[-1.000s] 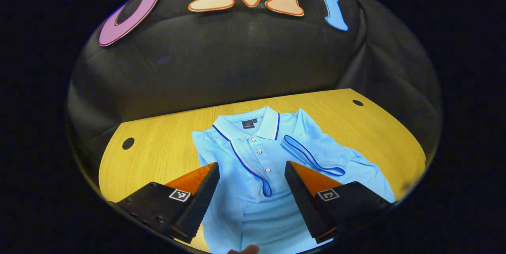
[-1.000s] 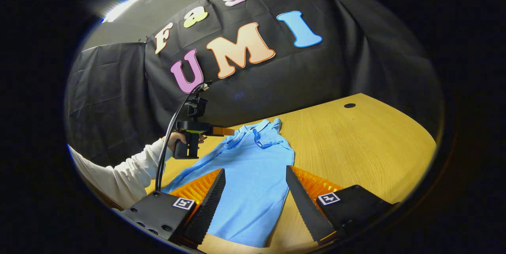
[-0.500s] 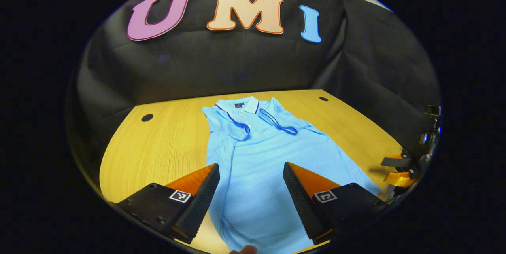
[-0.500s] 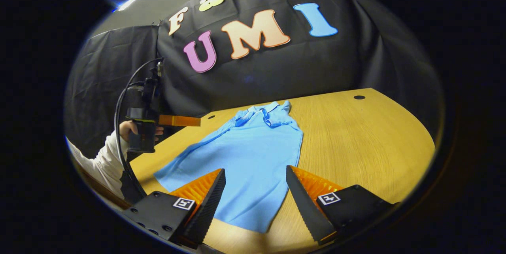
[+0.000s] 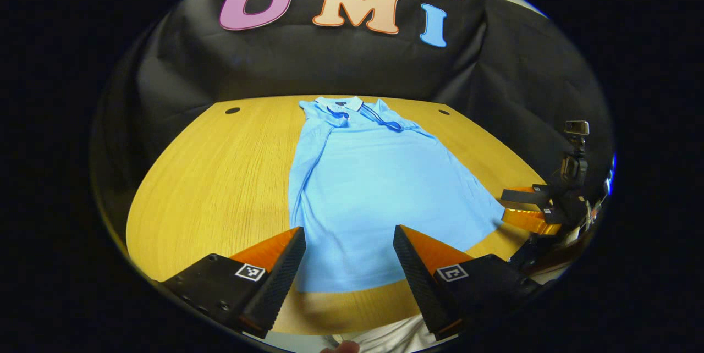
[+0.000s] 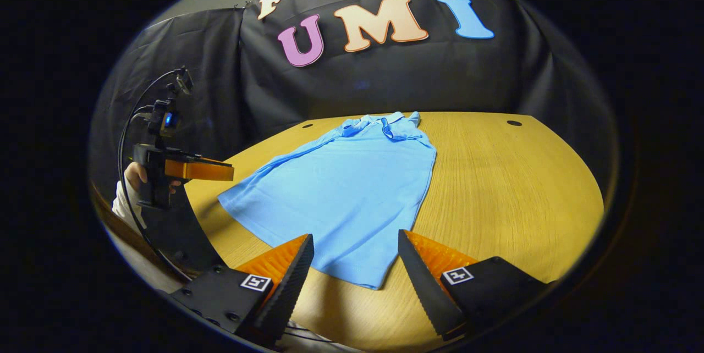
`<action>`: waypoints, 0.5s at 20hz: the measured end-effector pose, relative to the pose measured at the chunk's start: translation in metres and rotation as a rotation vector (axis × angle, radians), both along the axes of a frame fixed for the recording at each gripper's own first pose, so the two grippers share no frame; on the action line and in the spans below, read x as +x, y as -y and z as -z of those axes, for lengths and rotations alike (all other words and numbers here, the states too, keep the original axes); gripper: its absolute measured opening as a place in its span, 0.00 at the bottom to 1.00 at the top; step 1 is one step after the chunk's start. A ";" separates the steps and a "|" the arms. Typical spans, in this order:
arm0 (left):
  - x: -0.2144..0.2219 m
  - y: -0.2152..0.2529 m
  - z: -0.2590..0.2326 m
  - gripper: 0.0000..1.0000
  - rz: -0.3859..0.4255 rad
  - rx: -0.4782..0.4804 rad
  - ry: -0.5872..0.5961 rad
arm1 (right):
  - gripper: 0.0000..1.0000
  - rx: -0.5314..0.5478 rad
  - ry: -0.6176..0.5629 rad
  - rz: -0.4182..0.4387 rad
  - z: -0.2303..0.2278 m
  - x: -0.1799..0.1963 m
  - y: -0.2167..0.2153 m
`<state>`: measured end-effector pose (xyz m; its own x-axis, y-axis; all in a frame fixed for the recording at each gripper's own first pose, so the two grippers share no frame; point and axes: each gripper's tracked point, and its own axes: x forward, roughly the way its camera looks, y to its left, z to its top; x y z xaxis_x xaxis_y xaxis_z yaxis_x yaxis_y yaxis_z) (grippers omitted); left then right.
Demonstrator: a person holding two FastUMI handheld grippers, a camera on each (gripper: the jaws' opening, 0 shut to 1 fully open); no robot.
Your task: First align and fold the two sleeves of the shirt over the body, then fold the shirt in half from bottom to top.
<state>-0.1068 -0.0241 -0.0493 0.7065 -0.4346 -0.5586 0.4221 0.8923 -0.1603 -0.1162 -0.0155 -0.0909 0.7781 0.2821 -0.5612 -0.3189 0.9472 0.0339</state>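
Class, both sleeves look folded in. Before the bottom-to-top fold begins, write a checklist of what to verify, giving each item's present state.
1. Both sleeves folded over the shirt: ok.
2. Bottom hem flat on the table: ok.
3. Left hand-held gripper open, holding nothing: ok.
4. Right hand-held gripper open, holding nothing: ok.
5. Grippers down at the hem corners: not ok, both hover short of the hem.
6. Sleeve edges aligned: cannot tell.

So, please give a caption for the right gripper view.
Light blue polo shirt flat on the wooden table, sleeves folded.
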 end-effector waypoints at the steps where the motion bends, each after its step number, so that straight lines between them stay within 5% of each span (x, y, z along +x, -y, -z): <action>1: -0.007 -0.002 0.004 0.96 -0.004 -0.001 -0.005 | 0.97 -0.001 -0.005 -0.006 0.003 -0.001 -0.001; 10: -0.016 -0.008 0.037 0.96 -0.008 0.078 -0.025 | 0.97 -0.067 0.000 -0.025 0.018 -0.002 -0.008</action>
<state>-0.1223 -0.0160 -0.0867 0.6949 -0.3837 -0.6081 0.4116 0.9057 -0.1012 -0.1177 -0.0073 -0.1085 0.7712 0.2632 -0.5796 -0.3426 0.9390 -0.0295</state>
